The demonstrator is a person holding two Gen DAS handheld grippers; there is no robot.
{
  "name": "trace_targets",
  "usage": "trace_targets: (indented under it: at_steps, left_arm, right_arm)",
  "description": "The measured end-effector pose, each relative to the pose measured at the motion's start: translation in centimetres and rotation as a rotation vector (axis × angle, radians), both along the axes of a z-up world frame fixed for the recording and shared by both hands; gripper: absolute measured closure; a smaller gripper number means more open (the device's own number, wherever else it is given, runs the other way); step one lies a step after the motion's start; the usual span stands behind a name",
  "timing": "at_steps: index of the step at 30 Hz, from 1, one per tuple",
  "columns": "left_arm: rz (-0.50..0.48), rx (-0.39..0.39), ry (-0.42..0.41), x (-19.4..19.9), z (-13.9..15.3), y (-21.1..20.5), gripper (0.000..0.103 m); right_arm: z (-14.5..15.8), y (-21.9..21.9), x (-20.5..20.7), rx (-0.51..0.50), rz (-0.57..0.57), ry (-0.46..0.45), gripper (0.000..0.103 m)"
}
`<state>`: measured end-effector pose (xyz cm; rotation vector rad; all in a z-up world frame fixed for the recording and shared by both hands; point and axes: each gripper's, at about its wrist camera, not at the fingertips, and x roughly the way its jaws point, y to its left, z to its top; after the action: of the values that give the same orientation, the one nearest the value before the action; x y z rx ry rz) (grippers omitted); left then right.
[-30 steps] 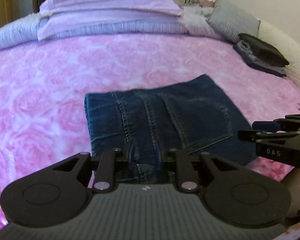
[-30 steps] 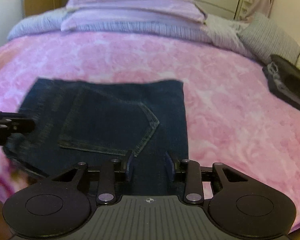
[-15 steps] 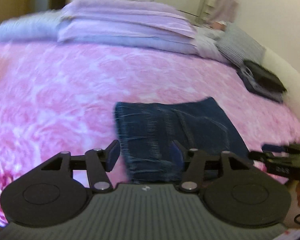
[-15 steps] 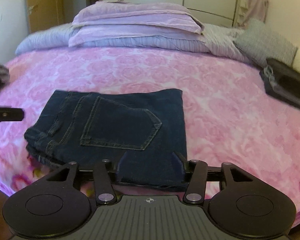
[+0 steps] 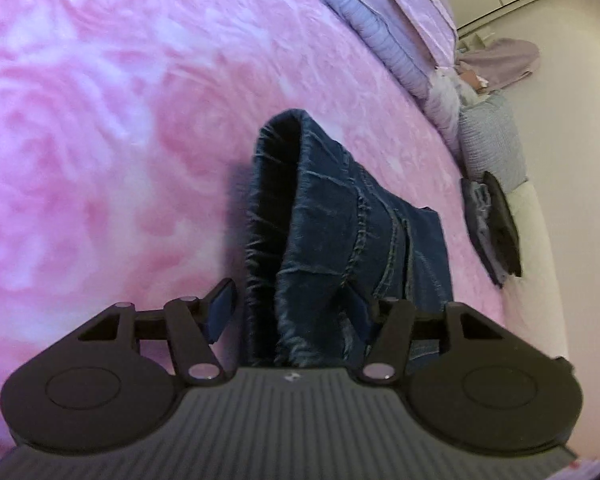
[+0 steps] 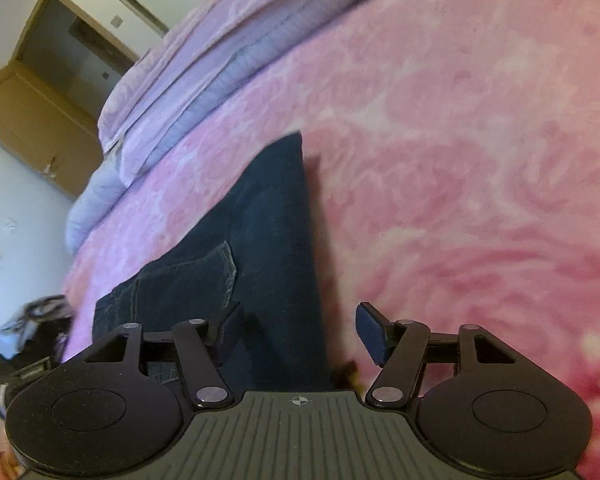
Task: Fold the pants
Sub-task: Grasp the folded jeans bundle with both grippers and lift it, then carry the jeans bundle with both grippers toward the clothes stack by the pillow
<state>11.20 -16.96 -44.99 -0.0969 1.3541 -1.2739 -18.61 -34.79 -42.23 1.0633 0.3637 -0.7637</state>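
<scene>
Left wrist view: your left gripper (image 5: 290, 312) stands with its fingers partly apart, having just been opening, and the folded end of the dark blue jeans (image 5: 340, 216) sits in the gap between them. The left finger (image 5: 222, 306) is clear of the cloth with pink blanket (image 5: 100, 140) behind it, while the right finger (image 5: 358, 312) lies against or just over the denim; you cannot tell whether it presses on it. Ahead of the fingertips the fold gapes open in a dark loop, and the rest of the jeans runs away to the right of your fingers. Beyond that, well apart, a stack of dark clothes (image 5: 496, 228) lies near the bed's edge, with lilac bedding (image 5: 384, 12) further off. Right wrist view: your right gripper (image 6: 300, 332) has its fingers wide, their jaws having just been opening further. The jeans (image 6: 256, 248) lie flat on the pink blanket (image 6: 460, 140), filling the left part of the gap; their straight edge runs forward between the fingers. The left finger (image 6: 230, 328) hangs over the denim, the right finger (image 6: 374, 332) over bare blanket, neither clamping anything.
</scene>
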Motion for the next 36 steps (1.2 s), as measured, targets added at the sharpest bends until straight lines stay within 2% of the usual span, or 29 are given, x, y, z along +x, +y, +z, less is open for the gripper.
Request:
trace_targets:
  at_steps: [2,5,7,9,12,15,18,20,23,30,36]
  left_arm:
    - [-0.015,-0.003,-0.01,-0.4,-0.3,-1.0,0.05]
    - [-0.035,-0.014,-0.026,-0.7,-0.4,-2.2,0.049]
    - [-0.041,-0.021,-0.028,-0.8,-0.4,-2.6,0.052]
    - [-0.051,-0.015,-0.069,-1.3,0.1,-2.8,0.062]
    - [-0.084,-0.005,-0.176,-2.9,1.7,-3.2,0.068]
    - [-0.078,0.03,-0.227,-3.9,3.1,-3.4,0.072]
    - [-0.106,0.085,-0.276,-4.8,5.3,-4.6,0.076]
    - [-0.131,0.122,-0.258,-5.4,7.0,-6.0,0.076]
    - [-0.174,0.135,-0.245,-6.6,10.1,-8.2,0.077]
    - [-0.281,0.101,-0.187,-11.0,17.2,-15.7,0.077]
    - [-0.378,0.039,-0.196,-15.8,21.7,-23.3,0.077]
  right_arm:
    - [-0.6,-1.0,0.3,0.008,0.047,-0.049,0.045]
    - [-1.7,-2.6,1.2,0.028,0.092,-0.1,0.059]
    - [-1.9,-3.4,1.9,0.014,0.118,-0.099,0.061]
    - [-1.7,-3.8,2.0,0.017,0.134,-0.079,0.066]
    - [-0.6,-3.9,2.9,0.019,0.167,0.002,0.073]
    - [1.0,-3.8,4.5,0.024,0.18,0.101,0.08]
    - [3.3,-3.9,5.0,0.054,0.173,0.159,0.084]
    - [4.9,-4.3,4.8,0.084,0.157,0.203,0.085]
    - [8.6,-5.2,3.3,0.111,0.12,0.241,0.085]
    - [18.9,-8.6,-1.9,0.094,0.0,0.32,0.085]
    - [24.4,-12.3,-7.1,0.058,-0.098,0.334,0.085]
